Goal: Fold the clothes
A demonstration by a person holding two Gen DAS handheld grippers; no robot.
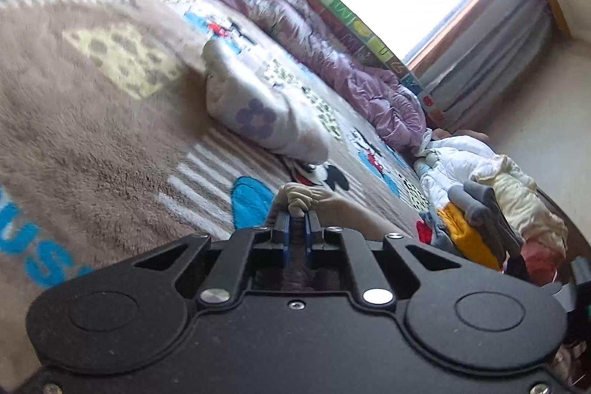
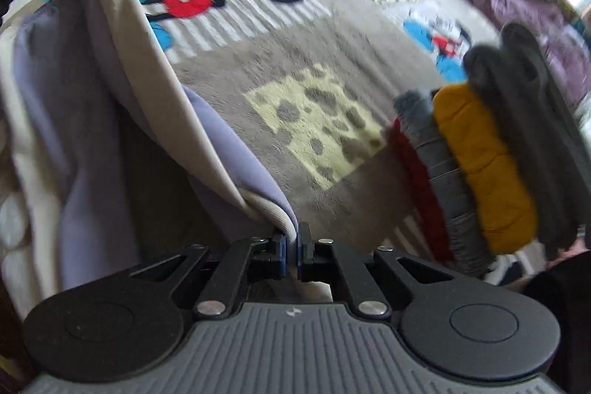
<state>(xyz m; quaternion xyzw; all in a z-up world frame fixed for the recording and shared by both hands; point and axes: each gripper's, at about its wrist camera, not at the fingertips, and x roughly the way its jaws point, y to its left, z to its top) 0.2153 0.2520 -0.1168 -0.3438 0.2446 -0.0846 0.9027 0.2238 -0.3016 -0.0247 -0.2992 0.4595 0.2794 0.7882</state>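
A beige garment with a lilac inner side (image 2: 110,91) hangs lifted above the patterned blanket. My right gripper (image 2: 291,239) is shut on its lower hem corner, and the cloth stretches up and to the left. In the left wrist view my left gripper (image 1: 299,220) is shut on a bunched beige fold of the garment (image 1: 301,196), whose cloth trails off to the right. A stack of folded clothes (image 2: 487,154), red, grey, mustard and dark grey, stands at the right; the same folded stack (image 1: 465,228) shows at the right of the left wrist view.
A fluffy cartoon-print blanket (image 1: 92,120) covers the bed. A folded white garment with a purple flower (image 1: 255,113) lies on it. A crumpled purple quilt (image 1: 332,54) runs along the window side. Loose white and cream clothes (image 1: 480,168) are heaped beyond the stack.
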